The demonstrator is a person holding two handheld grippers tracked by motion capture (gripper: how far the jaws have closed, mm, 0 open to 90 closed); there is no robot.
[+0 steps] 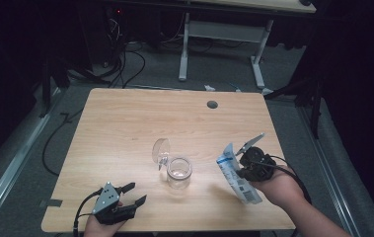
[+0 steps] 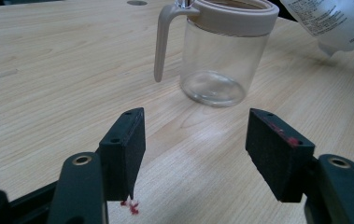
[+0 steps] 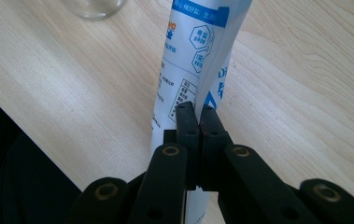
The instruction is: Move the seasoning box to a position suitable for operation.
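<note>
A clear glass jar (image 1: 179, 172) (image 2: 221, 60) stands near the middle of the wooden table (image 1: 125, 128), its round lid (image 1: 161, 150) flipped up on the left; a beige rim and handle show in the left gripper view. My left gripper (image 1: 134, 193) (image 2: 195, 149) rests at the front left, open and holding nothing, aimed at the jar. To the jar's right, my right gripper (image 1: 240, 163) (image 3: 197, 119) is shut on a white and blue printed pouch (image 1: 236, 174) (image 3: 198, 56), which it holds above the table.
A round cable hole (image 1: 212, 104) sits near the table's far edge. Beyond the table stand a white desk frame (image 1: 221, 34) and loose cables (image 1: 125, 59) on the grey floor. Each gripper trails a black cable off the front edge.
</note>
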